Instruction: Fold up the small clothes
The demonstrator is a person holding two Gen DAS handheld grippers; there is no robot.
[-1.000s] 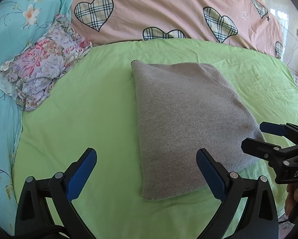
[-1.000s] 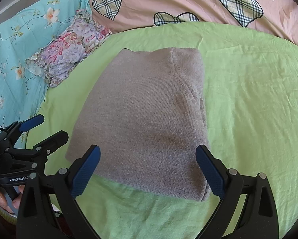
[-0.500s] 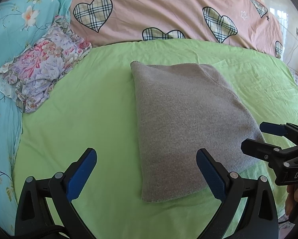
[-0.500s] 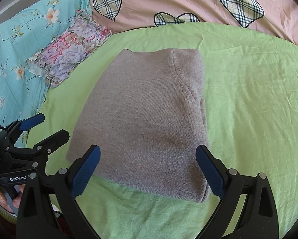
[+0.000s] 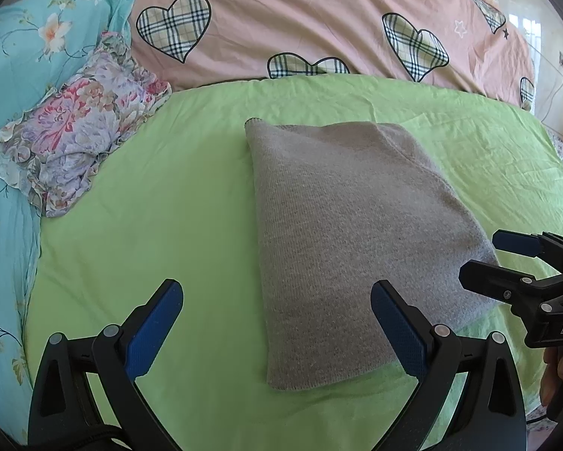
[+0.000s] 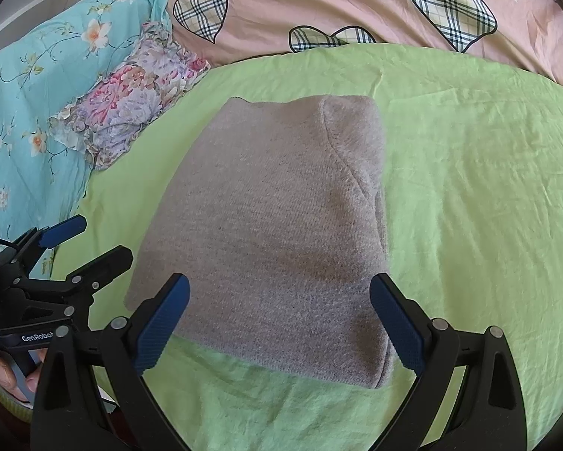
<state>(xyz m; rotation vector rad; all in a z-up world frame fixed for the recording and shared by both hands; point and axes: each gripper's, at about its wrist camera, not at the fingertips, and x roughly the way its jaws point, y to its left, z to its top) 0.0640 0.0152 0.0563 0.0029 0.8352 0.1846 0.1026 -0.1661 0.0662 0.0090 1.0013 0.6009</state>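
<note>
Grey knit garment [image 5: 349, 233], one piece folded into a rectangle, lies flat on the green sheet [image 5: 161, 206]. To its left we count one floral garment [image 5: 74, 143], crumpled against the blue floral bedding [image 5: 14, 75]. We hold two grippers above the near edge: left gripper [image 5: 277, 323] and right gripper [image 6: 279, 319], both spread wide, gripping nothing.

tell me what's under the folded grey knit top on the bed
The grey knit top lies flat on the green sheet, which shows all around it. Anything between its folded layers is covered and cannot be seen.
</note>
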